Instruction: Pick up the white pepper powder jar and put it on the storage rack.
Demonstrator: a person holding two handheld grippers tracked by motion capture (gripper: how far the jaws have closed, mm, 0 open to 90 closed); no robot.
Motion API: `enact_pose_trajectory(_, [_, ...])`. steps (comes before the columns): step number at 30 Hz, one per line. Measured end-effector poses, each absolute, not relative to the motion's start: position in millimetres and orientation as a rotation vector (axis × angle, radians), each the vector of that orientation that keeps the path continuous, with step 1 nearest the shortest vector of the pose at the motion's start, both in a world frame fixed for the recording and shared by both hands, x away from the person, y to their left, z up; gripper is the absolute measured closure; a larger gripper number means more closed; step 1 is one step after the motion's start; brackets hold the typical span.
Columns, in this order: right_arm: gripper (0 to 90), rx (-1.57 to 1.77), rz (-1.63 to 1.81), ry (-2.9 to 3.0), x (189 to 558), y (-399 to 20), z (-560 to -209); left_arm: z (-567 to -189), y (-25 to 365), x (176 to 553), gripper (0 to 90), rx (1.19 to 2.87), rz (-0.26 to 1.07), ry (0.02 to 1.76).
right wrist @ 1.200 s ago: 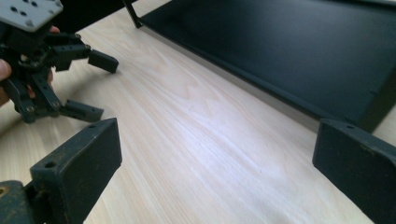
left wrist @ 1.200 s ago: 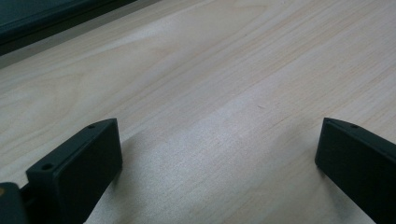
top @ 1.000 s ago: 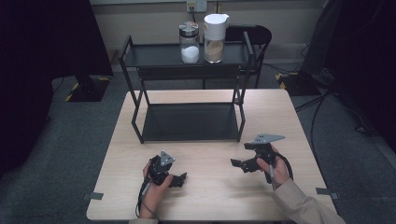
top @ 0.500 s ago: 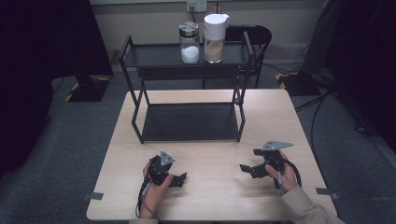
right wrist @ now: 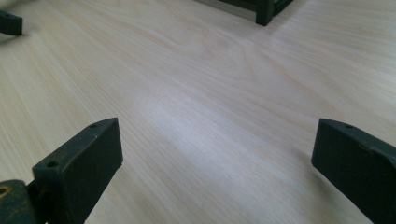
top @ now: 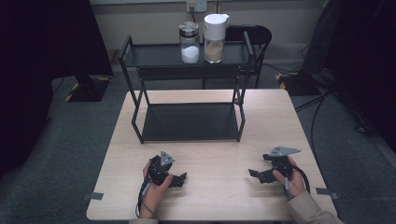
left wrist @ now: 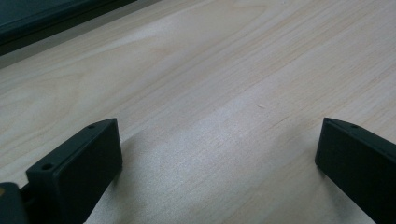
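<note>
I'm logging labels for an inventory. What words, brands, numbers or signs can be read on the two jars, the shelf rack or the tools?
None can be read.
Glass jar with white contents: no label seen.
White-lidded jar: no label seen.
Black shelf rack: plain.
Left tool and right tool: no markings legible.
Yellow-black floor tape: stripes, no text.

A pale wooden tabletop carries a black two-tier metal rack, which stands on the half of the tabletop away from the person. The rack's lower shelf lies flat just above the wood and is bare. Its upper shelf bears two jars side by side toward its right end: a glass jar of white powder and, touching or just beside it, a white-lidded jar of tan grains.
</note>
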State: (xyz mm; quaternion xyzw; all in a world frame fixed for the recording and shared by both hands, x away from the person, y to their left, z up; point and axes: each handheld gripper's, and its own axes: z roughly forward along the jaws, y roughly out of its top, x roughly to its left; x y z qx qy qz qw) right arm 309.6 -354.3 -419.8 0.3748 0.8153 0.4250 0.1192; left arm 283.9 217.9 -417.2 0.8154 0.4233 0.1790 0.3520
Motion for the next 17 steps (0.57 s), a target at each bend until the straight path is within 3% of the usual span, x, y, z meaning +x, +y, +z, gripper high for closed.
enact_pose_trajectory(17, [0.0, 1.053, 1.003, 2.404, 299.9, -345.4, -411.4, -417.0, 217.7, 283.9, 0.1, 2.11, 0.463, 1.097])
